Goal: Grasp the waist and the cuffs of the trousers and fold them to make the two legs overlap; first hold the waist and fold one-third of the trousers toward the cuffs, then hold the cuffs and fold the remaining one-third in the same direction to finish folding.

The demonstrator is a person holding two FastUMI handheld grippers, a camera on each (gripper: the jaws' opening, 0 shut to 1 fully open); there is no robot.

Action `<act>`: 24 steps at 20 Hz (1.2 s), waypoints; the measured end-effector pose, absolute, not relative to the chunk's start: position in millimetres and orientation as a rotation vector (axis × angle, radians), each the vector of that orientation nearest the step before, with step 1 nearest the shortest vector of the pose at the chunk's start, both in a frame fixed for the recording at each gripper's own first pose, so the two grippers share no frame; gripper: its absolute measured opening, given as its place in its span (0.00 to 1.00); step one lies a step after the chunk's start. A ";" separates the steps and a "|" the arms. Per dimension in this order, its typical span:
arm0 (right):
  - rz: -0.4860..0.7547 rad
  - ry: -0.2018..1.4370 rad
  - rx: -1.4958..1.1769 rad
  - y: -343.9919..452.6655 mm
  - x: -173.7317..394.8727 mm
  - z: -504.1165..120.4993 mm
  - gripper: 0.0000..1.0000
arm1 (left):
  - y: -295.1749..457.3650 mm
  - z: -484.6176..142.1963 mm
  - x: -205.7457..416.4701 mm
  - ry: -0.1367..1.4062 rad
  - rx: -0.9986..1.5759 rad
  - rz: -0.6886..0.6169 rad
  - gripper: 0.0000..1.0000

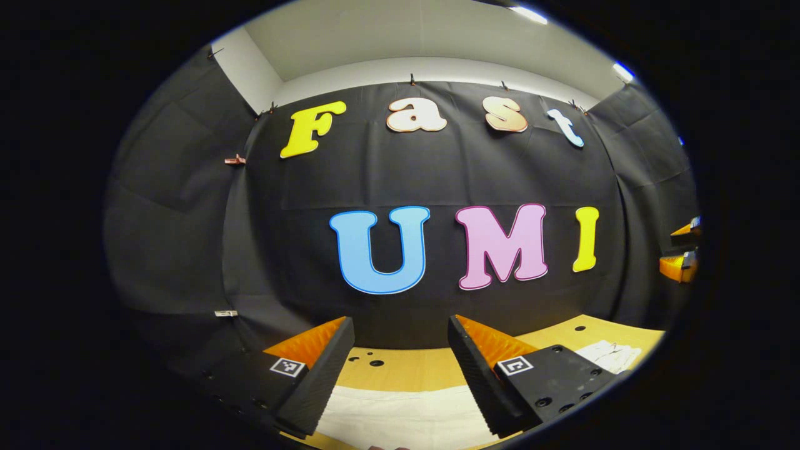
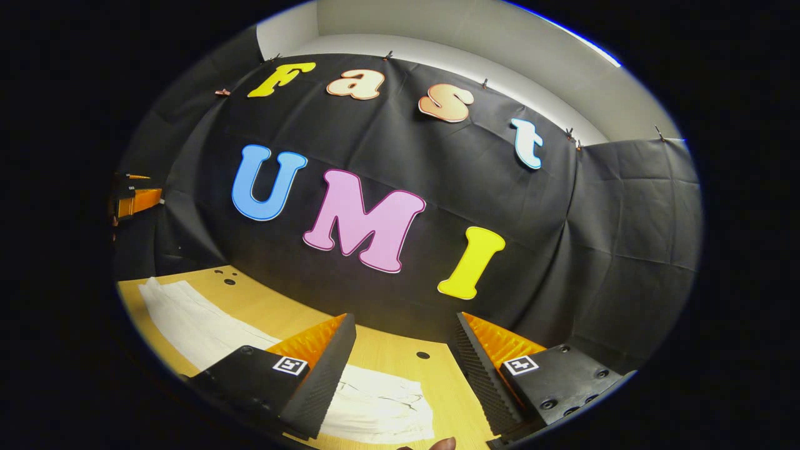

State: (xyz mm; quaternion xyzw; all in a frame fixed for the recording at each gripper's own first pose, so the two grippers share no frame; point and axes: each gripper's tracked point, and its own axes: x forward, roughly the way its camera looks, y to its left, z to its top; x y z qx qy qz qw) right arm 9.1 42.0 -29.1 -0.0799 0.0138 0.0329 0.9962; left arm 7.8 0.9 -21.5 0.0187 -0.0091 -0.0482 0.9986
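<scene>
White trousers (image 2: 206, 331) lie flat along the wooden table (image 2: 387, 356) in the right gripper view, running from the left rim to an end (image 2: 381, 409) under my right gripper (image 2: 406, 356). That gripper is open, above the cloth, nothing between its fingers. In the left gripper view the white trousers (image 1: 400, 415) lie below my left gripper (image 1: 400, 359), which is open and holds nothing. Another white stretch of the trousers (image 1: 609, 355) shows at the right. The right gripper (image 1: 684, 250) hangs at the far right edge there; the left gripper (image 2: 134, 200) shows far left in the right gripper view.
The table (image 1: 406, 365) has small round holes (image 1: 375, 362) near its far edge, close to the black cloth wall. More holes (image 2: 228, 281) sit by the wall in the right gripper view. A fingertip (image 2: 440, 444) shows at the bottom edge.
</scene>
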 end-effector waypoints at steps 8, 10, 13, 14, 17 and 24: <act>0.046 0.062 -0.257 32.4 7.7 -52.1 0.97 | 22.7 -67.6 5.6 0.070 0.123 -0.149 0.91; 0.042 0.090 -0.317 21.6 6.4 -67.8 0.97 | 30.0 -88.7 2.2 0.103 0.217 -0.168 0.90; 0.052 0.136 -0.405 6.5 1.2 -94.2 0.97 | 38.1 -115.0 -5.0 0.131 0.375 -0.241 0.87; 0.058 0.153 -0.433 2.0 -1.0 -103.7 0.98 | 42.1 -124.5 -6.7 0.142 0.428 -0.265 0.87; 0.090 0.203 -0.519 -8.3 -5.0 -132.8 0.98 | 53.3 -155.3 -10.4 0.189 0.590 -0.327 0.87; 0.242 0.313 -0.746 -7.8 -28.1 -206.6 0.97 | 70.8 -253.9 -27.7 0.314 0.964 -0.507 0.88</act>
